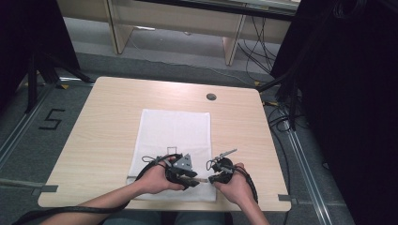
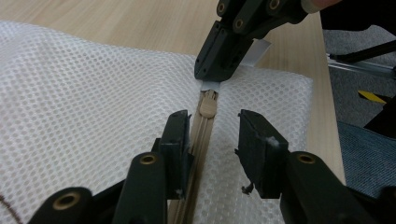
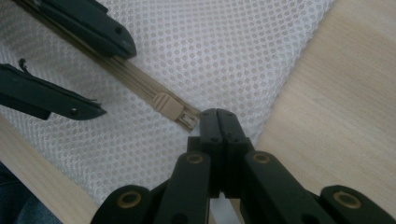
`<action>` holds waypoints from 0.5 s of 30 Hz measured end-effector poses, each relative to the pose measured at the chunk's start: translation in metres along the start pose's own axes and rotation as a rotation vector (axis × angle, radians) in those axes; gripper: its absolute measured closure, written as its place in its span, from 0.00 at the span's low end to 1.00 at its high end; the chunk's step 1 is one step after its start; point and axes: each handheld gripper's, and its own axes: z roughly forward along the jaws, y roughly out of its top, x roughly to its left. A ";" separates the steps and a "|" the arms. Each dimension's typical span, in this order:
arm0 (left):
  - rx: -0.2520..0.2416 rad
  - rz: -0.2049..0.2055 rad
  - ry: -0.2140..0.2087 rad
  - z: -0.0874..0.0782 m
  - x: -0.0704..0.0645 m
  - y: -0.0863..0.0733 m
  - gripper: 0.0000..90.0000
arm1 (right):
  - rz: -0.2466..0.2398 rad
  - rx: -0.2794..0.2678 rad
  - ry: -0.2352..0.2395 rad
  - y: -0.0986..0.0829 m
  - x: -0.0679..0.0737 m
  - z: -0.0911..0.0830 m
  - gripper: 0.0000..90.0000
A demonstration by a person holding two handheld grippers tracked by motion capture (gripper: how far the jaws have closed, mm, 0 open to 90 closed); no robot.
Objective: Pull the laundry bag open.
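A white mesh bag lies flat on the wooden table. A beige zipper runs along the bag's near edge, and its slider sits close to the right end. My right gripper is shut on the zipper pull just past the slider. My left gripper is open. Its two jaws straddle the zipper tape a little left of the slider, with one jaw touching the tape.
Both hands rest at the table's near edge. A round cable hole sits at the table's far side. Wooden furniture legs and loose cables lie beyond. A "5" is marked on the floor at the left.
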 end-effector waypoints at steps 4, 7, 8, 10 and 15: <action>0.007 0.012 0.006 0.005 -0.001 0.003 0.72 | 0.004 -0.001 -0.001 0.000 0.000 0.000 1.00; 0.008 0.011 0.013 0.008 0.000 0.004 0.73 | 0.000 -0.005 0.006 -0.001 0.000 0.000 1.00; 0.009 0.008 0.014 0.010 0.000 0.005 0.74 | 0.003 -0.005 0.003 -0.001 0.000 0.000 1.00; 0.016 0.018 0.013 0.010 0.001 0.006 0.74 | 0.002 -0.005 0.003 -0.001 0.000 0.000 1.00; 0.026 0.002 0.008 0.016 0.001 0.008 0.76 | -0.005 -0.006 0.000 -0.001 0.000 0.000 1.00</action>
